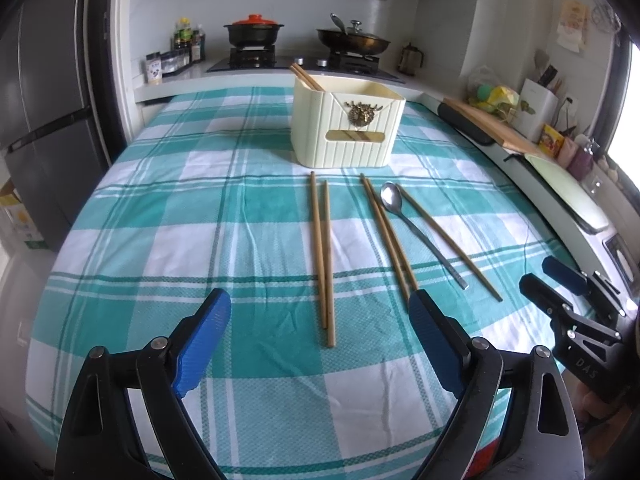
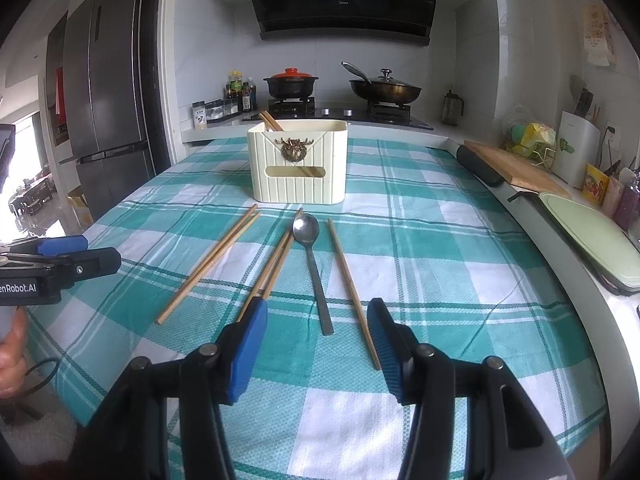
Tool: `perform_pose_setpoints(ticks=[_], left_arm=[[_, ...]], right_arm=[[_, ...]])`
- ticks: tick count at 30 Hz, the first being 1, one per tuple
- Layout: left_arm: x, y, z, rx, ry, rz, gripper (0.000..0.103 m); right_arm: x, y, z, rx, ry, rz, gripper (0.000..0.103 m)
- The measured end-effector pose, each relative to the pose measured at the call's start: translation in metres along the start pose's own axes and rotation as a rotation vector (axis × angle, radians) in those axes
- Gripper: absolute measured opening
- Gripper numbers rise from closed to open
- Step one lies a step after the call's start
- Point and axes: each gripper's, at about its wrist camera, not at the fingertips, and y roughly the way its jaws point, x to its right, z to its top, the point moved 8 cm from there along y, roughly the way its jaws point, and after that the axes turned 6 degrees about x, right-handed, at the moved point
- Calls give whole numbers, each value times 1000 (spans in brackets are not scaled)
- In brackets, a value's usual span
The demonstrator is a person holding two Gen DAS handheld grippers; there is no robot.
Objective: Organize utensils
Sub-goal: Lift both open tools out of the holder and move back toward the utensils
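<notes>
Lying on a teal-and-white checked cloth [image 1: 160, 208] that covers the counter, the loose utensils sit in the middle of both views, just in front of a cream ribbed holder [image 1: 346, 128]. In the left wrist view a pair of wooden chopsticks [image 1: 323, 256] runs almost straight down the centre of the frame. A second pair [image 1: 390, 240] slants to its right. A metal spoon [image 1: 416, 228] lies bowl toward the holder, and a single chopstick [image 1: 450, 240] lies at the far right of the group. Two more chopsticks [image 1: 306, 76] already stand inside the holder, leaning out at its upper left corner.

The left gripper [image 1: 320, 344] hangs low in its frame with its blue fingers [image 1: 204, 344] spread wide and grasping nothing; the near ends of the central pair lie between them on the cloth. The right gripper [image 2: 318, 348] holds its fingers [image 2: 246, 352] about half apart, also released, with the spoon handle and the near end of the single chopstick showing between them below. Each gripper appears at the edge of the other's view, the right one [image 1: 560, 280] at the right edge of the left wrist view.

A stove with a red-lidded pot [image 2: 291, 82] and a wok [image 2: 386, 90] fills the upper background.
</notes>
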Motion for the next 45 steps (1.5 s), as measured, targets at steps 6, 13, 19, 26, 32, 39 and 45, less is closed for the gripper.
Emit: perform_pose_setpoints(ticks=[6, 13, 19, 26, 32, 39, 45], left_arm=[[0, 1, 0, -8, -1, 2, 91], [0, 2, 0, -9, -2, 3, 91], [0, 2, 0, -6, -8, 8, 91], [-3, 3, 0, -7, -16, 14, 91], [-20, 9, 3, -12, -58, 36, 91], [-40, 20, 7, -16, -89, 69, 91], [-55, 35, 8, -49, -107, 80, 91]], right_arm=[[0, 0, -1, -1, 1, 0, 53], [1, 1, -5, -9, 8, -3, 53], [1, 1, -5, -8, 8, -2, 53], [2, 1, -6, -9, 9, -3, 53], [10, 0, -3, -5, 13, -22, 53], [38, 5, 0, -12, 34, -77, 53], [66, 19, 5, -48, 39, -100, 53]])
